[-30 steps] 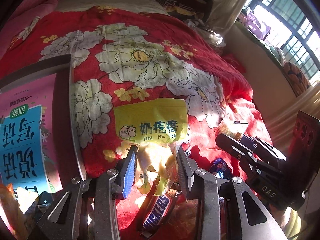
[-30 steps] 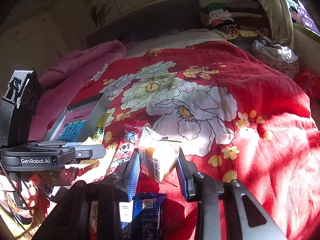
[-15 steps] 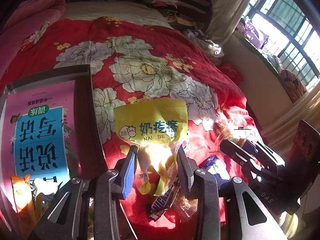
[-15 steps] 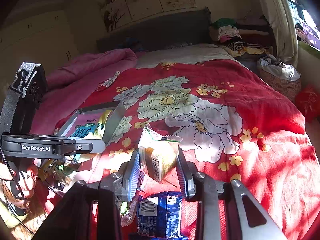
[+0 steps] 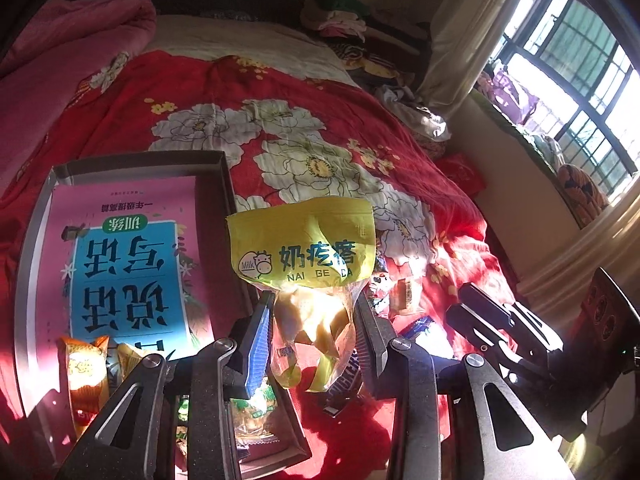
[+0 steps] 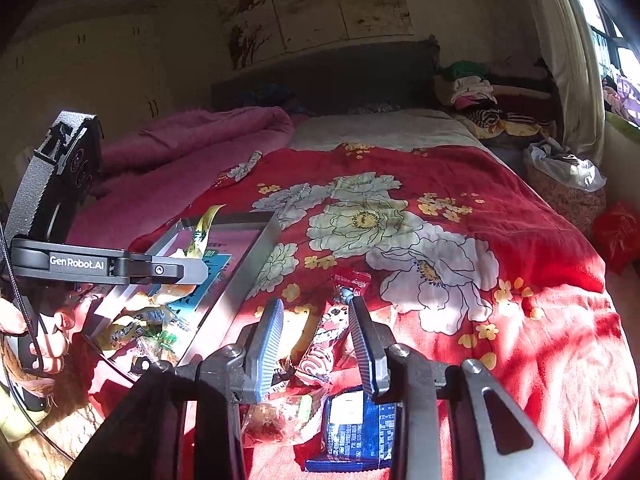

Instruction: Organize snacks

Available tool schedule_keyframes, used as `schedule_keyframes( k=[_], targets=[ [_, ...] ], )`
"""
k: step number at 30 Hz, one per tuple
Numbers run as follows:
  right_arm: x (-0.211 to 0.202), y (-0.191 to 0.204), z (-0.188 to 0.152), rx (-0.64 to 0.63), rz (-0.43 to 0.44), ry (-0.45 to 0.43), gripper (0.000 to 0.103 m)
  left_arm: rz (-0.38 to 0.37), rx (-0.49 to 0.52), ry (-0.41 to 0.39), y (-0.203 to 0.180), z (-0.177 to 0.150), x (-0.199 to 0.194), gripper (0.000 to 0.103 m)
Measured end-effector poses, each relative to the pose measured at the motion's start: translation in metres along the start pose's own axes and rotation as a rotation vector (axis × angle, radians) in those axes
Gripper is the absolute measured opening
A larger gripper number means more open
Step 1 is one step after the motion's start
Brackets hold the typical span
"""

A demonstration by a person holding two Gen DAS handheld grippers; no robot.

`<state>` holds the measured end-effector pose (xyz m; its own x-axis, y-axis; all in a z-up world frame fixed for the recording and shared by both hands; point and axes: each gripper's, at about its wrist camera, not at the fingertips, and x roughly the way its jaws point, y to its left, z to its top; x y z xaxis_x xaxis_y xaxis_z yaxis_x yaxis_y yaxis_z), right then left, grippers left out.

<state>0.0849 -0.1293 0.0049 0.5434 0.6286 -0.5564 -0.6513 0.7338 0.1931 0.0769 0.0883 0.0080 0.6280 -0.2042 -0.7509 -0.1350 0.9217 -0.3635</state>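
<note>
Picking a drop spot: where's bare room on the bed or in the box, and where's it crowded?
Free: the floral bedspread beyond the box and the loose snacks, up to the pink blanket; also the box's far half, over the book. Crowded: the box's near end, holding packets, and the loose snacks beside it.

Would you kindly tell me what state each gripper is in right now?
Left gripper: shut on the yellow snack bag.
Right gripper: open, holding nothing.
</note>
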Motion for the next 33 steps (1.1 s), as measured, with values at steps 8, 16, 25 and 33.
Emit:
schedule_keyframes(
  k=[8,16,25,33],
  targets=[
    [0.007,-0.009,-0.004,0.018,-0.032,0.035,0.035,0.021,-0.037,-0.032,0.023,0.0,-0.02,0.038],
    [0.03,-0.049,-0.016,0.148,-0.064,0.158,0.036,0.047,-0.072,-0.05,0.047,-0.003,-0.032,0.038],
    [0.06,-0.055,-0.023,0.163,-0.106,0.256,0.048,0.064,-0.121,-0.065,0.073,-0.008,-0.044,0.038],
    [0.088,-0.048,-0.024,0.112,-0.155,0.312,0.04,0.081,-0.166,-0.08,0.095,-0.01,-0.052,0.038]
  ],
)
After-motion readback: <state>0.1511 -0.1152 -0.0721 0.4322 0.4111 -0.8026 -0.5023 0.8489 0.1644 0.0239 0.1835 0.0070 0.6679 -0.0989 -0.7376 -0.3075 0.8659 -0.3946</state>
